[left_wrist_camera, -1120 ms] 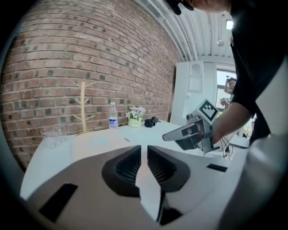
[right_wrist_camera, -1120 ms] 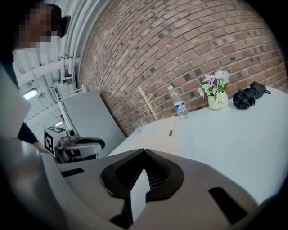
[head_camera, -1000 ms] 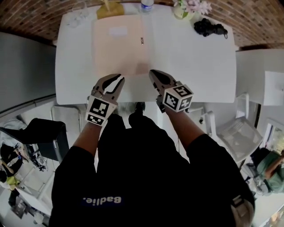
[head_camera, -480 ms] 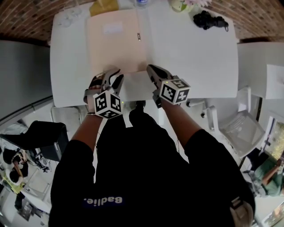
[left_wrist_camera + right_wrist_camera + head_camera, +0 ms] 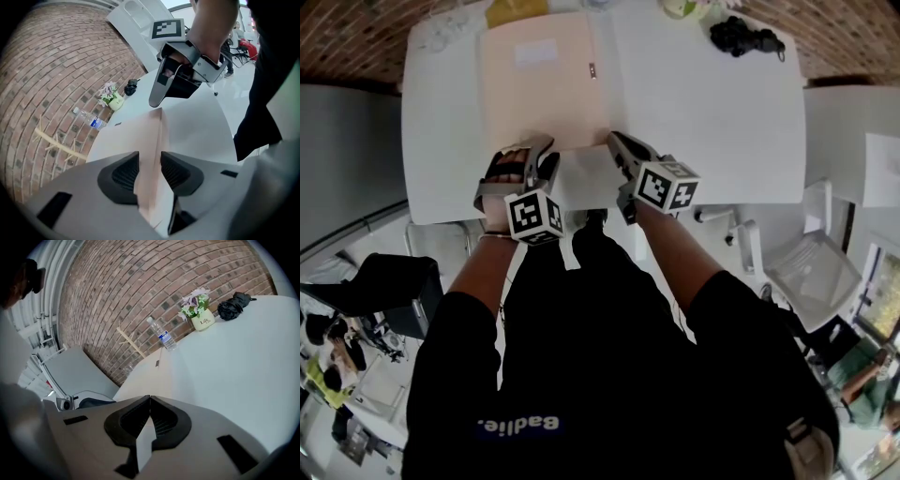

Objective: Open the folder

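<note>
While the left hand-held gripper [image 5: 150, 161] opens its jaws round the near edge of the peach folder [image 5: 546, 94], pads not pressing, it should catch the top cover alone. The right hand-held gripper [image 5: 150, 399], jaws together, could steady it on the white surface [image 5: 712, 112].

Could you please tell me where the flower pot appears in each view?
Head view: flower pot at top edge, right of centre.
Left gripper view: flower pot left of centre.
Right gripper view: flower pot upper right.
Shared landmark: black object beside it.
</note>
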Motion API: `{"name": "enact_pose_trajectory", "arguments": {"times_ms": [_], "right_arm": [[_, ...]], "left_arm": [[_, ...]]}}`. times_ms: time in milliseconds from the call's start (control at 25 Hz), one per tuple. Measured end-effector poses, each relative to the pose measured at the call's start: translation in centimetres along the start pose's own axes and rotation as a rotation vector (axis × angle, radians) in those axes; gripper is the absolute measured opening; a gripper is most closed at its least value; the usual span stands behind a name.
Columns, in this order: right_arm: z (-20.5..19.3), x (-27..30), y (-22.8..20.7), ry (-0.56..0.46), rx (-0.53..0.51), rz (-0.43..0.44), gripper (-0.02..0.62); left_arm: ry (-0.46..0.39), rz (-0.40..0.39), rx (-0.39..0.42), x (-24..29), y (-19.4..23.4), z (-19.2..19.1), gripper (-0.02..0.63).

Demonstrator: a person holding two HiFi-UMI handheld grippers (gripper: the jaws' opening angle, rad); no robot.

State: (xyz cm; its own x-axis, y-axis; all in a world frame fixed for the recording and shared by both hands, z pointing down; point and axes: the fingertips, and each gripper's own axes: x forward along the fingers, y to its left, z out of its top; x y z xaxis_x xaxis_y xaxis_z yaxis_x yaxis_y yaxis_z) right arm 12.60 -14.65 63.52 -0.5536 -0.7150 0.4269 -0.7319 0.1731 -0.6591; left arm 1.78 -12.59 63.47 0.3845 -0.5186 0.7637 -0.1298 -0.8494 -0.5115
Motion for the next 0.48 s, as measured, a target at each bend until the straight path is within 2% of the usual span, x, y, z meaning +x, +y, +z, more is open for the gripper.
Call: {"name": "enact_pose_trajectory", "arguments": {"times_ms": [480], "right_arm": [[-0.35, 0.07, 0.11, 0.006, 0.017, 0.014, 0.029]], "left_arm": [[0.01, 0.007, 0.063, -0.17, 0.06, 0.07, 0.15]]}}
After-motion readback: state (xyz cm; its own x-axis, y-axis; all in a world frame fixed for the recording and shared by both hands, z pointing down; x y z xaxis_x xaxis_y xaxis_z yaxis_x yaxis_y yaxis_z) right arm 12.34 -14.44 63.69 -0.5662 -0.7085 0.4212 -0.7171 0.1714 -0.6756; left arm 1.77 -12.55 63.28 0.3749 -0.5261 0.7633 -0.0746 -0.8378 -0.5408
